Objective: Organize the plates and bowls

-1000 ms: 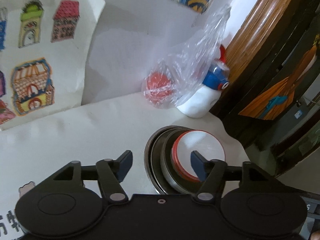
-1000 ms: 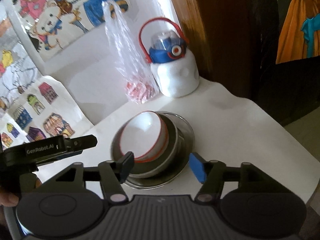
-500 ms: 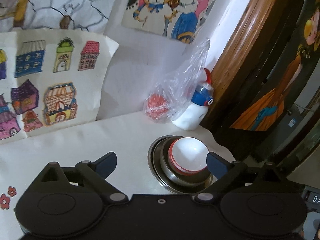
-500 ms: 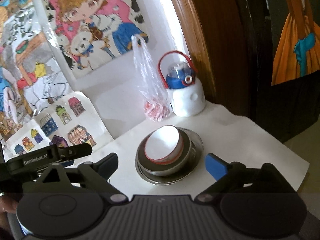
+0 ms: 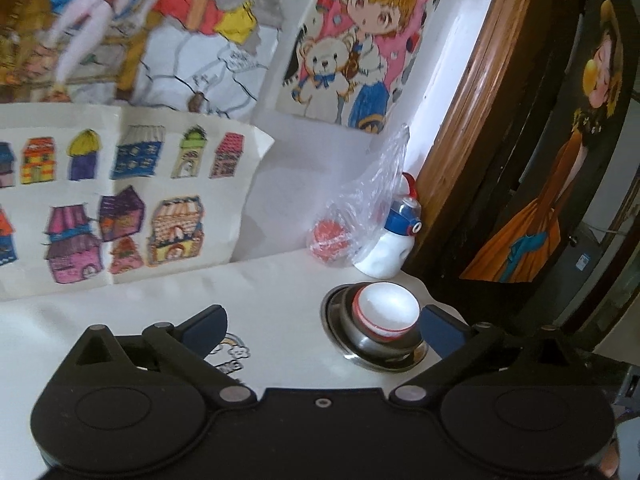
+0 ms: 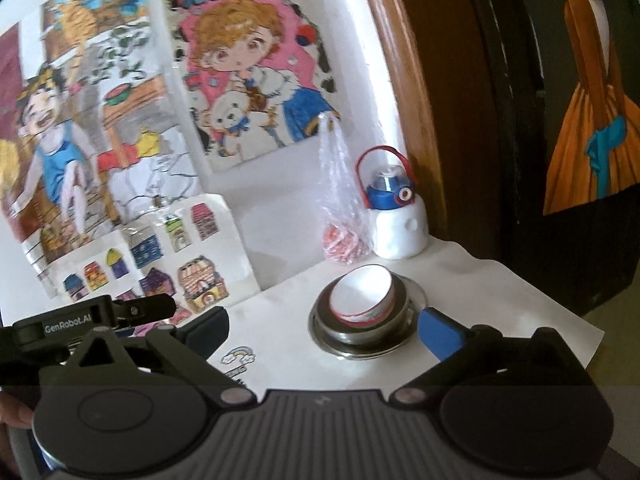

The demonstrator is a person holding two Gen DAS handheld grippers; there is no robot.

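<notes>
Both our grippers, left gripper (image 5: 322, 320) and right gripper (image 6: 322, 322), have backed off, jaws spread and empty; we should leave the tilted red-rimmed bowl (image 6: 362, 294) nested in the steel dishes (image 6: 360, 340).

We have pulled both grippers up and back from the stack: the left gripper (image 5: 322, 320) and right gripper (image 6: 322, 326) now sit well apart from the red-rimmed white bowl (image 5: 387, 311), and their jaws have spread from half closed to wide.

White lettering "GenRobot.AI" stands on the black body of the left hand-held gripper (image 6: 144, 309), seen from the right wrist. Lettering on the wall drawing (image 6: 248, 60) is too blurred to read.
</notes>
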